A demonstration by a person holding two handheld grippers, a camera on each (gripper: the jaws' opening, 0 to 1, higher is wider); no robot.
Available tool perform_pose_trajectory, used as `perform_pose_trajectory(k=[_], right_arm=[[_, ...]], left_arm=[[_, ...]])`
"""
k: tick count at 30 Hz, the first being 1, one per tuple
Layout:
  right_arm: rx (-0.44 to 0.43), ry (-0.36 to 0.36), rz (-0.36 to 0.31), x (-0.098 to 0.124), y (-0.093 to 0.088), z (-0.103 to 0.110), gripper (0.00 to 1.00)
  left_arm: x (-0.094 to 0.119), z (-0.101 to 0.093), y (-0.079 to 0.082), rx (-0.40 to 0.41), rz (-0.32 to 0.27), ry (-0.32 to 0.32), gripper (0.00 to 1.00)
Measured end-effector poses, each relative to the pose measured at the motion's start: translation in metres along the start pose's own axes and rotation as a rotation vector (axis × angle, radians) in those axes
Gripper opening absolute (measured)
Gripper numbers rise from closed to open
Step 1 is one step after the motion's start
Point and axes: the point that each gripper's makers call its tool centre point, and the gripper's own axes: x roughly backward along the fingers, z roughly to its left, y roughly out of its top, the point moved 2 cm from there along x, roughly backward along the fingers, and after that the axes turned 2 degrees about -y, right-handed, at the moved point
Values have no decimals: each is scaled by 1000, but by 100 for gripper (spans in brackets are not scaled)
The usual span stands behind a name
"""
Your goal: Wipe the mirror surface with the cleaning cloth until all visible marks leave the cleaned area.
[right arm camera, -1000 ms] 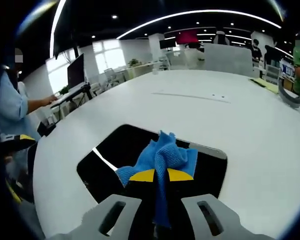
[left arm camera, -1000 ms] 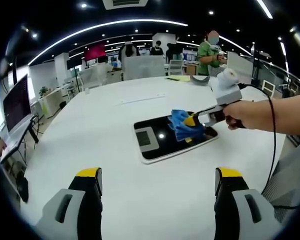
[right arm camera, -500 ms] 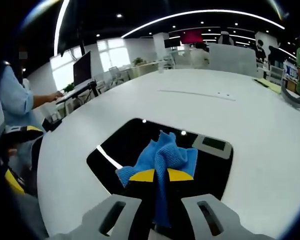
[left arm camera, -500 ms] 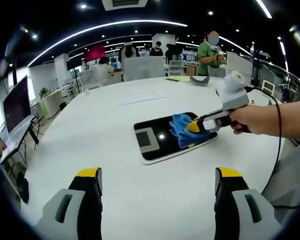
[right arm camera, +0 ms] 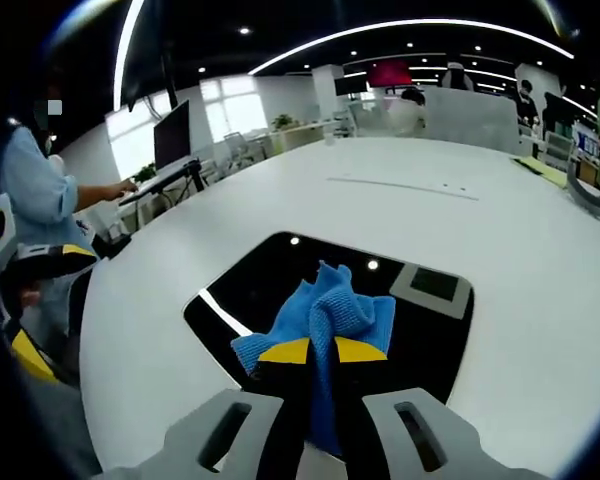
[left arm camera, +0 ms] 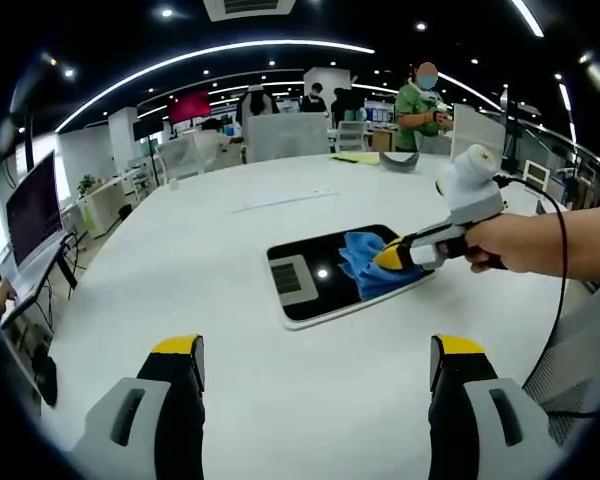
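One dark mirror [left arm camera: 325, 280] lies flat on the white table [left arm camera: 230, 240], one blue cloth [right arm camera: 325, 315] bunched on its surface. Right gripper [right arm camera: 322, 352] has its jaws pinched tight on that cloth. Left gripper [left arm camera: 315, 350] hovers short of the mirror, jaws spread wide, carrying nothing.

The cloth [right arm camera: 325, 315] lies on the mirror [right arm camera: 280, 280], which lies on the table [right arm camera: 500, 230].
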Motion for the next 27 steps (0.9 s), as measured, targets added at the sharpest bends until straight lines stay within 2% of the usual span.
perform_pose_trajectory(k=[27], right_arm=[[-4,2,-22,0,-1,2,3]], left_arm=[[4,-1,0,4,-2,4,94]])
